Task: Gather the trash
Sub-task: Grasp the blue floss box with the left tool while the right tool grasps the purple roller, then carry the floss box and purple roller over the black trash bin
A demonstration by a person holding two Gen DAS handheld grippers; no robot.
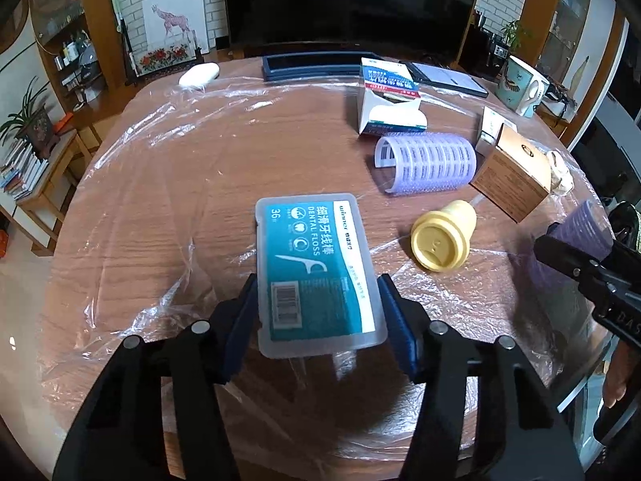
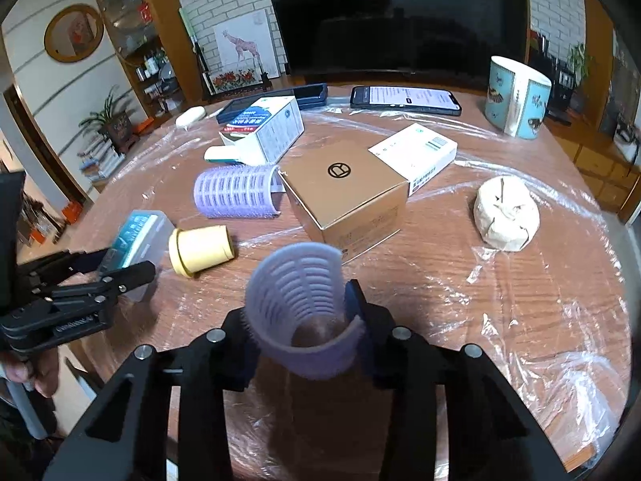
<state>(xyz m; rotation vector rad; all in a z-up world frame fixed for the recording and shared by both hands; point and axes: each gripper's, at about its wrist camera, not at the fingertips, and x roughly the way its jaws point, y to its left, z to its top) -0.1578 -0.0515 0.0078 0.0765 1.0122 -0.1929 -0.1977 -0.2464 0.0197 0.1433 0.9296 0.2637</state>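
Both grippers angle down over the table (image 1: 168,184): the left gripper (image 1: 318,304) clamps a floss box (image 1: 316,268) reading "DENTAL FLOSS". The right gripper (image 2: 304,320) squeezes a purple hair roller (image 2: 300,300).

A: Soft, even indoor light; both fisheye views bend hard at the rims, corners black.

B: Glare streaks the crinkled clear plastic film (image 1: 168,128) over the round wooden desk (image 2: 460,280). The large dark television screen (image 2: 400,20) mirrors a dim silhouette. Right edge smeared, shadows faint.
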